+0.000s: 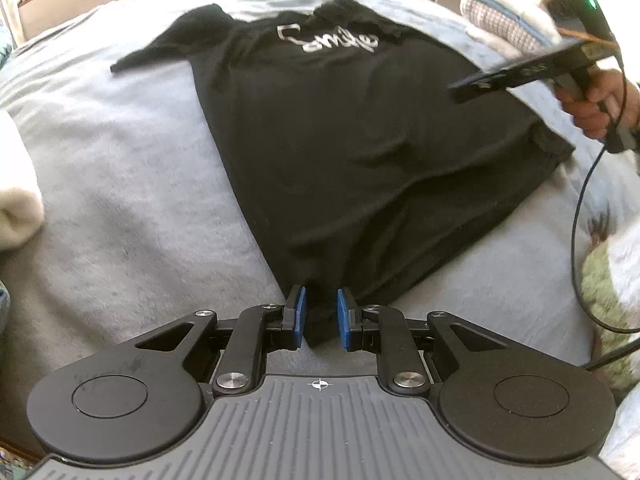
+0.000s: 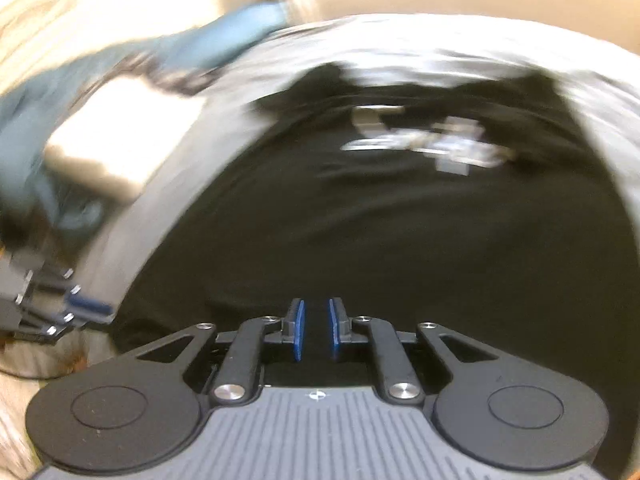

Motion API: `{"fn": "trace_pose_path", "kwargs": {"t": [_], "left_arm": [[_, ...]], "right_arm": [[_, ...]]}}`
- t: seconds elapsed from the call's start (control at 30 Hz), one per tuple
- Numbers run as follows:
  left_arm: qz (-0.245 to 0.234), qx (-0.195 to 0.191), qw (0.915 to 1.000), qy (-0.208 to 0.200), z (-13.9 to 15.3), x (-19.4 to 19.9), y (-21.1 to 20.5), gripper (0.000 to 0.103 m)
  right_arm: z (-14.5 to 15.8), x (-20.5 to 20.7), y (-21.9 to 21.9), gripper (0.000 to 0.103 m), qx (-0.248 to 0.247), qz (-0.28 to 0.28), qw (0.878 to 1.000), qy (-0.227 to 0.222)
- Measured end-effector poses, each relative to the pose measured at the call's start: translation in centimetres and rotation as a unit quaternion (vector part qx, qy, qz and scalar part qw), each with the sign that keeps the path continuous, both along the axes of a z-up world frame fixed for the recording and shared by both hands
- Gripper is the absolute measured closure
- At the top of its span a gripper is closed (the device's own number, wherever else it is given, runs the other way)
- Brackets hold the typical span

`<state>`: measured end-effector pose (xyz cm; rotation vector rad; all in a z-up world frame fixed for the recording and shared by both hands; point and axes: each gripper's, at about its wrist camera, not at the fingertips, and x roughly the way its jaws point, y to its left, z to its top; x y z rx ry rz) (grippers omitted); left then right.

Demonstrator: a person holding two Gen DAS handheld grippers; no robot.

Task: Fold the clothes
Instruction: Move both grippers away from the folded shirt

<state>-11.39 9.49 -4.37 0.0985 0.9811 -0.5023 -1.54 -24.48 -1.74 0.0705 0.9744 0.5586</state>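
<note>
A black T-shirt (image 1: 340,152) lies spread flat on a bed covered by a grey blanket (image 1: 112,184), its white script lettering (image 1: 328,40) at the far end near the collar and its hem toward the camera.

The left gripper (image 1: 321,318) points steeply down at the near corner of the hem. Its blue-padded fingers (image 1: 300,316) stand narrow, and a fold of the black cloth sits pinched between them, drawn up from the blanket.

In the left wrist view, the right gripper (image 1: 520,76) hangs above the shirt's right edge, tilted downward toward the middle of the shirt. A hand (image 1: 592,108) wraps its handle, and a black cable (image 1: 580,220) trails from it down across the blanket. A green light (image 1: 591,1) glows on the gripper's top.

The right wrist view is heavily blurred. There the right gripper's (image 2: 317,328) fingers (image 2: 298,328) stand narrow, with black cloth showing in the slit between them; whether the pads press on it or merely hover above the shirt cannot be told. The left gripper appears at that view's left edge, beside the shirt's hem.

A cream towel (image 1: 16,200) rests at the bed's left edge. Folded laundry (image 1: 504,24) is stacked at the far right.
</note>
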Motion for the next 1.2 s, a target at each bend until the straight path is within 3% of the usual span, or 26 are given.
{"fn": "trace_pose_path", "kwargs": {"t": [0.17,0.4,0.53,0.63,0.7,0.8,0.9,1.03,1.2], "left_arm": [[-0.018,-0.058,0.9981,0.005,0.2,2.0,-1.7,0.086],[-0.140,-0.061,0.9880,0.018,-1.3,2.7,-10.2,0.086],[-0.186,-0.053,0.9811,0.018,-2.4,2.7,-13.8,0.086],[-0.197,-0.045,0.9793,0.015,-2.8,2.5,-15.3,0.086],[-0.199,-0.036,0.9792,0.013,-3.1,2.4,-15.9,0.086],[-0.197,-0.027,0.9801,0.009,-3.3,2.3,-16.5,0.086],[-0.191,-0.029,0.9810,0.012,-3.4,2.6,-16.5,0.086],[-0.189,-0.029,0.9815,0.012,-3.4,2.5,-16.3,0.086],[-0.187,-0.027,0.9819,0.007,-3.4,2.3,-16.4,0.086]], "right_arm": [[1.3,-2.3,-7.5,0.089,-0.018,-0.115,0.993,0.021],[1.1,-6.0,-13.8,0.082,-0.004,-0.226,0.973,0.050],[0.5,-7.5,-13.8,0.082,0.000,-0.211,0.975,0.064],[0.3,-8.5,-12.4,0.082,-0.045,-0.166,0.984,0.049],[0.1,-8.9,-12.2,0.082,-0.085,-0.178,0.980,0.039],[0.8,-9.1,-15.1,0.082,-0.062,-0.250,0.964,0.061],[0.9,-9.8,-16.3,0.081,-0.058,-0.265,0.960,0.073],[1.2,-10.2,-15.0,0.072,-0.090,-0.239,0.964,0.070],[0.6,-10.1,-12.5,0.072,-0.162,-0.192,0.967,0.048]]}}
